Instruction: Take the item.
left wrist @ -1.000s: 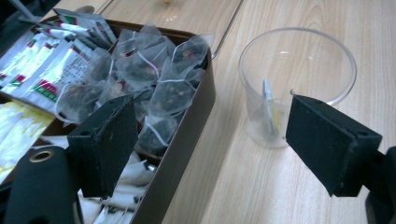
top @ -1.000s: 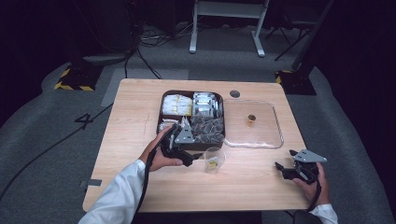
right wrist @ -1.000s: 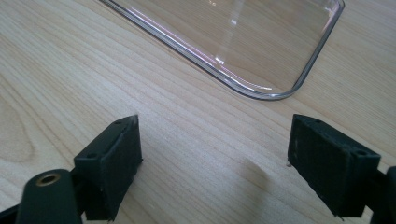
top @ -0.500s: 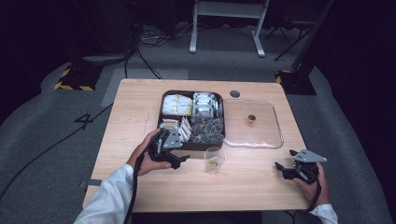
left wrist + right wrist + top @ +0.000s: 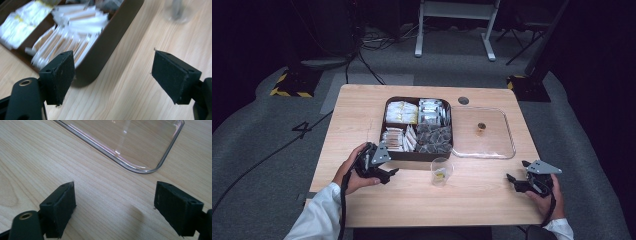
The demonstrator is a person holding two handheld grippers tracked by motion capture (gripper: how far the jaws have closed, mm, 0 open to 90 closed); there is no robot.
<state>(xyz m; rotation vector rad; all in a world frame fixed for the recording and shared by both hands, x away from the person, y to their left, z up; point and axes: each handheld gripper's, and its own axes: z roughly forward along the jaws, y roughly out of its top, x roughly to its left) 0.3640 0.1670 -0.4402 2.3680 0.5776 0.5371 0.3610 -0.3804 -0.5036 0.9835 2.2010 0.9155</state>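
1. Wood-top table under my rig; I work L to R. My left gripper sits at about 8 o'clock on the table, just off the near-left corner of the brown box. Jaws spread wide, nothing between them. In the left gripper view both pads are bare, w/ plain wood in the gap.

2. Box itself is at 12 o'clock, centre-back, open, its compartments packed w/ sachets and tea bags. The white/tan sachets lie in the compartment nearest my left jaw.

3. Small clear cup stands at 6 o'clock from the box, just off its near wall, betw. my two grippers. Something small and yellowish shows inside; can't tell exactly what it is.

4. Clear lid lies flat at 3 o'clock of the box, touching or nearly touching its side, knob up.

5. My right gripper is at 4 o'clock, well apart from the cup, near the lid's near corner. Jaws also wide open, holding nothing.

6. Progress, as I judge it: lid off = done; one item looks dropped in the cup = done. Left: any further picks, then lid back on.
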